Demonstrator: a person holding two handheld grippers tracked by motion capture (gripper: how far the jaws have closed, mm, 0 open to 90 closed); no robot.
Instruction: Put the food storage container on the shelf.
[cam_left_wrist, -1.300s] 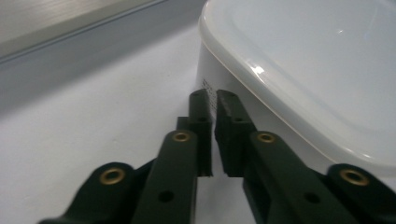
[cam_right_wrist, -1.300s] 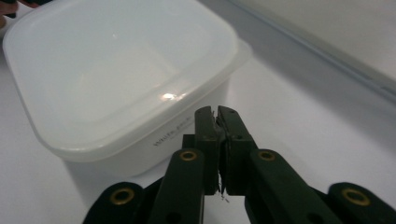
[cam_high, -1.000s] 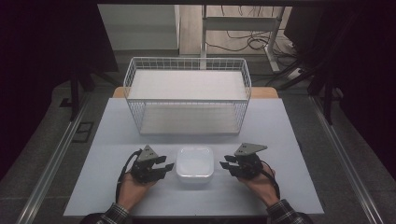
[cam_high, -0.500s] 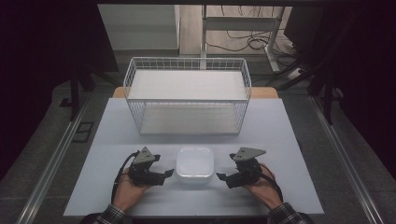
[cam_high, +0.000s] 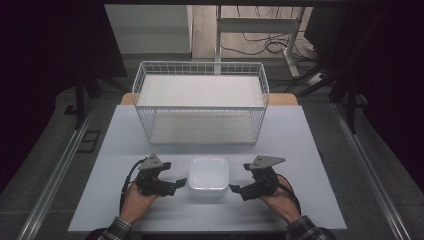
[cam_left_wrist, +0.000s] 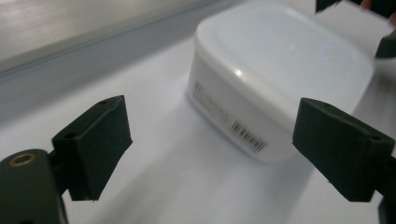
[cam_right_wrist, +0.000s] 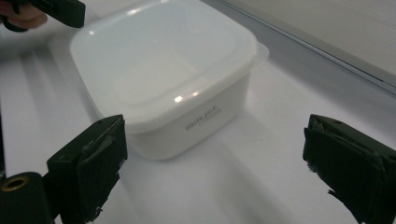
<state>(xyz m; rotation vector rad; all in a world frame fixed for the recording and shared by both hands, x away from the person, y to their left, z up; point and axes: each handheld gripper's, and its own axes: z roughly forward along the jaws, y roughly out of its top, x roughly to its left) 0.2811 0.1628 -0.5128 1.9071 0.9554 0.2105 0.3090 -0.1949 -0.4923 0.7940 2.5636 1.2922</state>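
Observation:
A white square plastic container with its lid on sits on the pale table, near the front edge. My left gripper is just to its left and points at its side. The jaws have just been opening and now stand wide, with nothing between them. In the left gripper view the container lies ahead of the gripper, clear of the pads. My right gripper mirrors this on the container's right. Its jaws have also just been opening. The container lies ahead of that gripper, untouched.
A white wire basket stands at the back of the table, behind the container. A bare strip of table separates them. Beyond the table are a dark floor, cables and table legs.
Both grippers' jaws have spread wider than a second ago. The hands have hardly shifted, and the container has not moved.

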